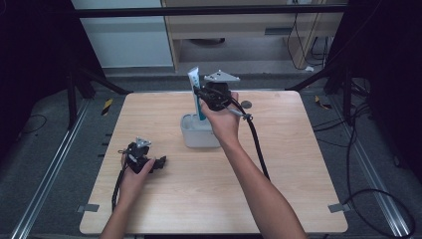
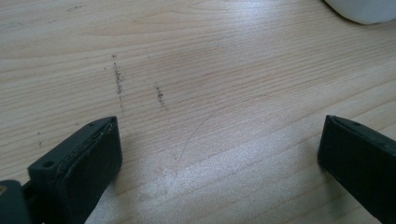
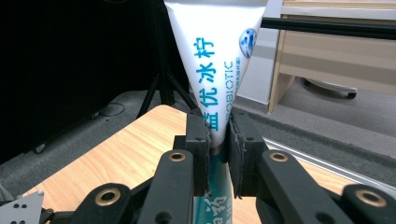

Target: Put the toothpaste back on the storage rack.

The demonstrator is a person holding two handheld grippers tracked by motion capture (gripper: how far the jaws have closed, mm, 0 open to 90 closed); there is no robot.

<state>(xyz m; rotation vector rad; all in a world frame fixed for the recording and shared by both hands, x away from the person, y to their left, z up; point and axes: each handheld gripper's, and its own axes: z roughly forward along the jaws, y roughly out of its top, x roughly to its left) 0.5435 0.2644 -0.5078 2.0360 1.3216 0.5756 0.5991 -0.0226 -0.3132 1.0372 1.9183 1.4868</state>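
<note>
While the left gripper rests near the table's left front edge with its jaws wide apart and empty, the right gripper is clamped on a toothpaste tube. Toward the far edge, the tube stands upright in a white cup, so placing looks nearly done; only letting go remains.

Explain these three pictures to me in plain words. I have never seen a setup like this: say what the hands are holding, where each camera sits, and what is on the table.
A person at a wooden table holds a two-jawed grasping tool in each hand. The high view looks down from above; each of the other two pictures comes from a camera riding on one tool. On the table stands a white cup. The right tool is shut on a white toothpaste tube with blue lettering, held upright over the cup. The left tool rests near the table's left side, jaws wide apart, with nothing between them.
</note>
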